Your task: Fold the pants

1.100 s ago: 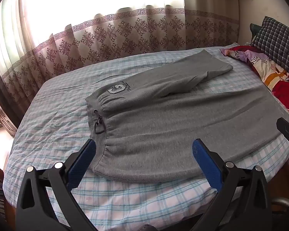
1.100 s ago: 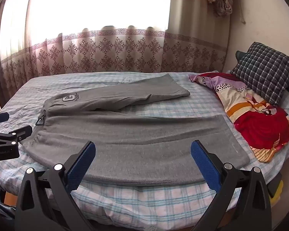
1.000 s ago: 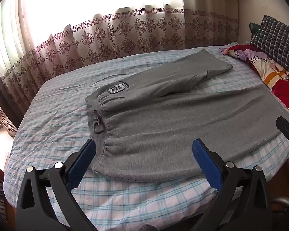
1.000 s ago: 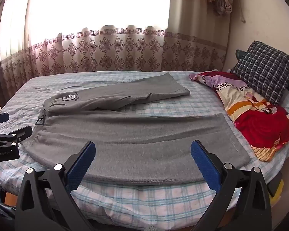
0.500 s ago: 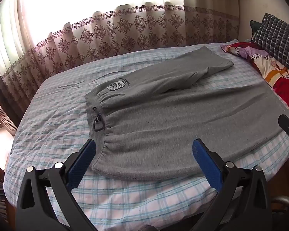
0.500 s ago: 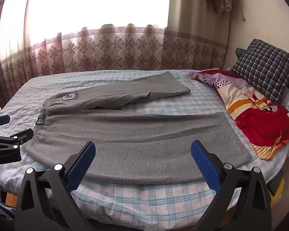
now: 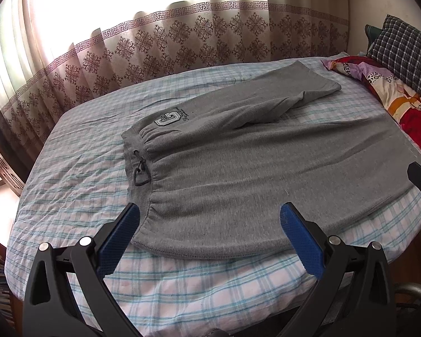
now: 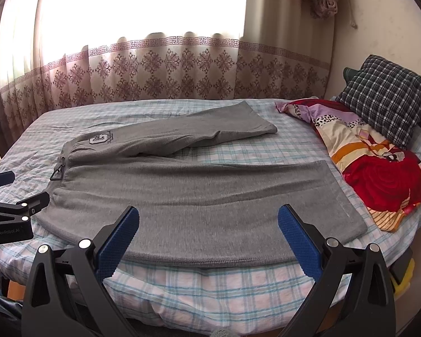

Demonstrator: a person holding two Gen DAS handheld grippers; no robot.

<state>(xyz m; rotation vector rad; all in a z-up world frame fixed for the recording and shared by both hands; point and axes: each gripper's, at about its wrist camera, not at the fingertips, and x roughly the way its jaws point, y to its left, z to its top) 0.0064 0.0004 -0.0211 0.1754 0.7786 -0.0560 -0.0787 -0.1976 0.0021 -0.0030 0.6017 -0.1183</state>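
Grey sweatpants (image 7: 252, 163) (image 8: 199, 196) lie flat on the checked bed, waistband to the left, legs spread apart toward the right. A "G" patch (image 7: 167, 118) marks the far hip and a dark drawstring loop (image 7: 139, 176) hangs at the waistband. My left gripper (image 7: 210, 230) hovers open over the near waistband corner, holding nothing. Over the near leg's front edge my right gripper (image 8: 209, 229) is open too, and empty. Each gripper shows at the edge of the other's view.
The bed's checked sheet (image 7: 78, 174) runs to a patterned curtain (image 8: 165, 70) at the back. A colourful folded quilt (image 8: 379, 168) and a plaid pillow (image 8: 384, 95) lie at the right. The near bed edge (image 8: 210, 289) drops off below the pants.
Both grippers have drifted slightly; the pants sit a little lower and closer in the left wrist view. Nothing was taken hold of and the pants have not moved.
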